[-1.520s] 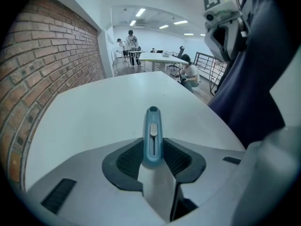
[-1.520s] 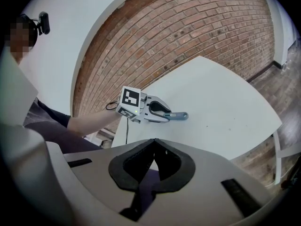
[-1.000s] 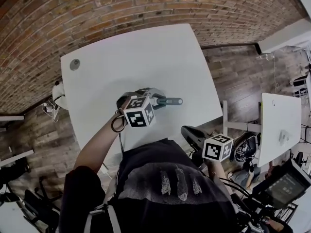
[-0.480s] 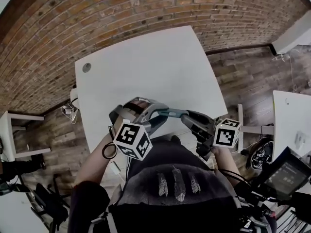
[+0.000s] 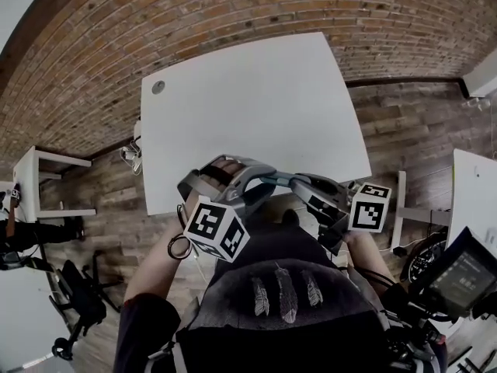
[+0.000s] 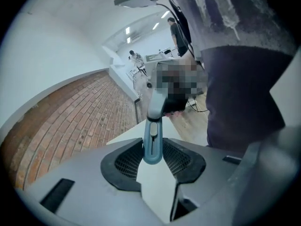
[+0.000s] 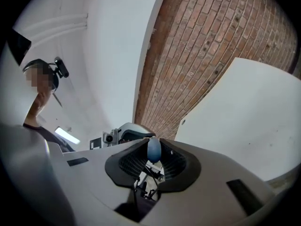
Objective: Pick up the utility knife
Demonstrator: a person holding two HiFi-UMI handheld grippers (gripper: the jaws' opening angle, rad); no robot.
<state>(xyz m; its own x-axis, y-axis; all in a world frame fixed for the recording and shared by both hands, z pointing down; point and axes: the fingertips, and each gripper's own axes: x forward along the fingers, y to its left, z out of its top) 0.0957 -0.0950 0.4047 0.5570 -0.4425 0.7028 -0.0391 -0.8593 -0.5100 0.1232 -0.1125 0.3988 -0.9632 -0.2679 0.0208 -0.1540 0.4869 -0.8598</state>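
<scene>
The utility knife (image 5: pixel 277 180), slim and blue-grey with a slider, hangs level in the air between both grippers, near the front edge of the white table (image 5: pixel 248 92). My left gripper (image 5: pixel 242 179) is shut on one end; in the left gripper view the knife (image 6: pixel 153 138) stands between its pads (image 6: pixel 126 161). My right gripper (image 5: pixel 304 186) faces it from the right. Its jaws are closing, and the knife's rounded end (image 7: pixel 154 149) sits between them with both pads touching its sides.
The table carries a round grey grommet (image 5: pixel 158 87) at its far left corner. Brick-patterned floor lies all around. A second white table (image 5: pixel 477 185) stands at the right, a small one (image 5: pixel 39 169) at the left, an office chair (image 5: pixel 78 301) lower left.
The left gripper has lifted the knife off the table and drawn it toward the body. The right gripper has risen from beside the body and met the knife's free end.
</scene>
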